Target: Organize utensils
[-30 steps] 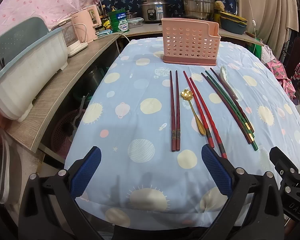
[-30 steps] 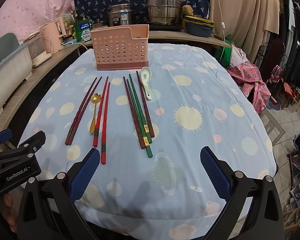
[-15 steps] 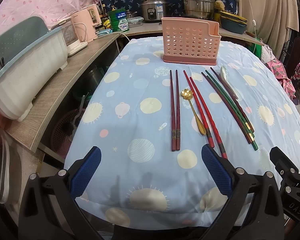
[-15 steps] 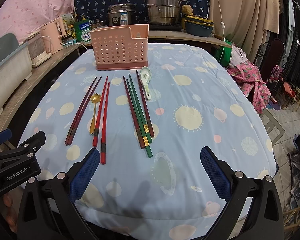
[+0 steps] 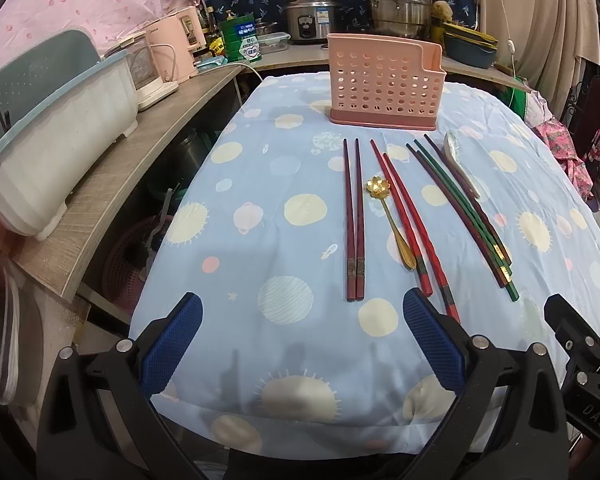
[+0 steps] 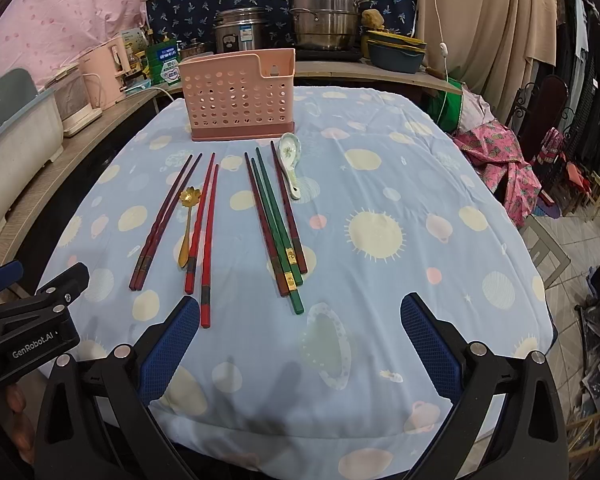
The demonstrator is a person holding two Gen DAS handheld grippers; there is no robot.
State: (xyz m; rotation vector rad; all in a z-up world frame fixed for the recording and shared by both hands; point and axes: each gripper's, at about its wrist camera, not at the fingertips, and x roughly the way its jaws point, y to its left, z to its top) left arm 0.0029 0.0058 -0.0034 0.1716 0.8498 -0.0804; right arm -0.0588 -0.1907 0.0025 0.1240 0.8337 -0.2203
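Left wrist: left gripper (image 5: 302, 346) and right gripper (image 6: 300, 346) both spread, empty | chopsticks (image 5: 354, 216) look light, stiff, slick | we pinch mid-shaft.

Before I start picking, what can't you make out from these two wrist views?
- Inside of the pink utensil holder: both views, its perforated front wall hides the contents.
- Near end of one red chopstick: left view, behind the left gripper finger.
- Right gripper: left view, cut off by the right edge.
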